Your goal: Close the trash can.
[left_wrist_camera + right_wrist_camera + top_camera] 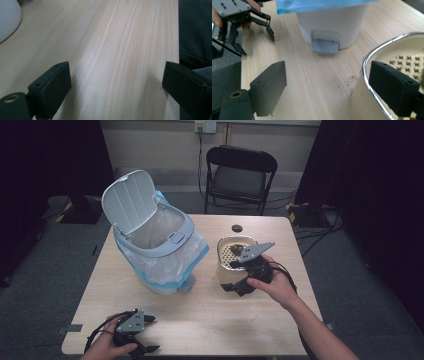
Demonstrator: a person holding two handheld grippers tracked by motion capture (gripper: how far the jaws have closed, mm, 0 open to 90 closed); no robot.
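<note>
We hold the right gripper (239, 281) against the cream, chrome-rimmed perforated container (231, 261), which stands right of the white pedal bin (159, 251) on the pale wooden bench (200, 320); its jaws are spread, one outside the rim, one over it. Our left gripper (142, 340), near the bench's front edge, has its jaws spread on nothing.

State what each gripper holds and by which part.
Nothing is held. The left gripper is open over the table; the right gripper straddles the strainer pot's rim, not clamped.
</note>
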